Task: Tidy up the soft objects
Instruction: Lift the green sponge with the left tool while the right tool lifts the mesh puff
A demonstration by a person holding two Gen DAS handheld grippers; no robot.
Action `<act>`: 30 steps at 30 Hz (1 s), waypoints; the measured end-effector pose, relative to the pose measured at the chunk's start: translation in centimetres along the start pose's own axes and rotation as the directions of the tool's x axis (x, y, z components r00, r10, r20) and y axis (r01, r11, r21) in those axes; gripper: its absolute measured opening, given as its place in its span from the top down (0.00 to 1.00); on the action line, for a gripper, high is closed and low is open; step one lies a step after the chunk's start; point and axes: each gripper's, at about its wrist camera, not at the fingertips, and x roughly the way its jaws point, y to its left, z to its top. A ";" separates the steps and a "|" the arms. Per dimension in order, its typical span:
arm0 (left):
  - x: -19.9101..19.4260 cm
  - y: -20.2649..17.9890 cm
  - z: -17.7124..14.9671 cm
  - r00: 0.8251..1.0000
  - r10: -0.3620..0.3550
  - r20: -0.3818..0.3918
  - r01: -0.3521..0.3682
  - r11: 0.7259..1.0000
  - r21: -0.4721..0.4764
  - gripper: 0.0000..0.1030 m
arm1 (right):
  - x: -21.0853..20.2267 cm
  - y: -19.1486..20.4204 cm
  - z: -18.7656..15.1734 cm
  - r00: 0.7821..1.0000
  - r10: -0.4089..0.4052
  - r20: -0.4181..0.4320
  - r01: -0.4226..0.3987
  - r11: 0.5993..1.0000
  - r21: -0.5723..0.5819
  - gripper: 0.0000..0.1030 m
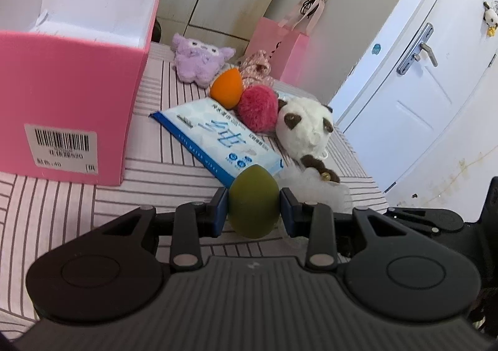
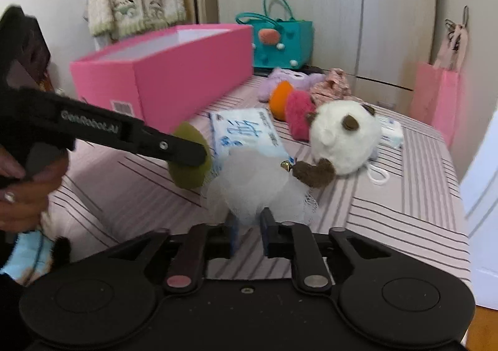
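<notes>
Green sponge (image 1: 253, 200) is pinched in the left gripper (image 1: 253, 211) jaws, held above the striped bed (image 1: 155, 170), not yet in the pink box (image 1: 77, 71). Right gripper (image 2: 249, 232) jaws stand apart around the white mesh puff (image 2: 258, 186), apparently not pressing it. Box contents can't be made out. Left on the bed: wipes pack (image 1: 218, 139), panda plush (image 1: 305, 127), red pompom (image 1: 258, 108), orange sponge (image 1: 225, 88), purple plush (image 1: 196, 58). Early stage, I'd judge.

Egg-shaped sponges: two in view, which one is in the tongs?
The olive-green sponge, clamped between the left tongs. The orange sponge lies free on the bed by the pink pompom.
</notes>
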 end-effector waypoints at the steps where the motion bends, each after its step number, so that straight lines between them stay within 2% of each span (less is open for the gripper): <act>1: 0.1 0.1 -0.1 1.000 -0.001 -0.005 0.001 1.000 -0.005 0.66 | 0.0 0.1 -0.1 1.000 -0.005 -0.001 0.005 1.000 -0.010 0.45; 4: 0.4 0.5 -0.2 1.000 0.003 -0.017 -0.003 1.000 -0.015 0.66 | -0.5 0.2 -0.2 0.999 -0.019 0.044 0.019 1.000 0.004 0.19; 6: 0.5 0.5 -0.2 1.000 0.001 -0.021 -0.001 1.000 -0.018 0.66 | -0.3 -0.1 -0.1 0.999 0.001 0.048 -0.002 0.999 0.033 0.13; 10: 0.5 0.4 -0.2 1.000 0.000 -0.019 0.000 1.000 -0.011 0.66 | 2.2 -1.0 0.2 1.000 0.019 0.009 -0.020 0.988 0.154 0.12; 13: 0.4 0.3 -0.2 1.000 0.016 -0.017 -0.016 1.000 -0.001 0.66 | 3.1 -1.2 0.2 0.998 -0.033 0.052 0.021 0.976 0.217 0.13; 14: 0.3 0.3 -0.2 1.000 0.020 -0.019 -0.020 1.000 0.003 0.66 | 3.3 -1.3 0.2 0.997 -0.043 0.065 0.027 0.973 0.230 0.15; 16: 0.2 0.2 -0.2 0.999 0.021 -0.030 -0.021 1.000 0.023 0.66 | 3.4 -1.1 0.3 0.995 -0.068 0.071 0.052 0.977 0.208 0.54; 18: -0.1 -0.1 0.0 0.999 0.016 -0.046 -0.013 0.998 0.059 0.66 | 3.2 -1.0 0.6 0.995 -0.087 0.046 0.079 0.984 0.160 0.62; 22: -0.7 -0.4 0.7 0.998 0.008 -0.055 -0.003 0.995 0.102 0.66 | 1.7 -1.9 1.1 1.000 -0.012 0.027 0.007 0.984 0.178 0.67; 30: -1.9 -0.4 3.0 0.992 -0.041 -0.121 0.056 0.991 0.120 0.66 | -1.8 -1.8 4.4 0.995 0.025 0.101 -0.036 0.993 0.114 0.69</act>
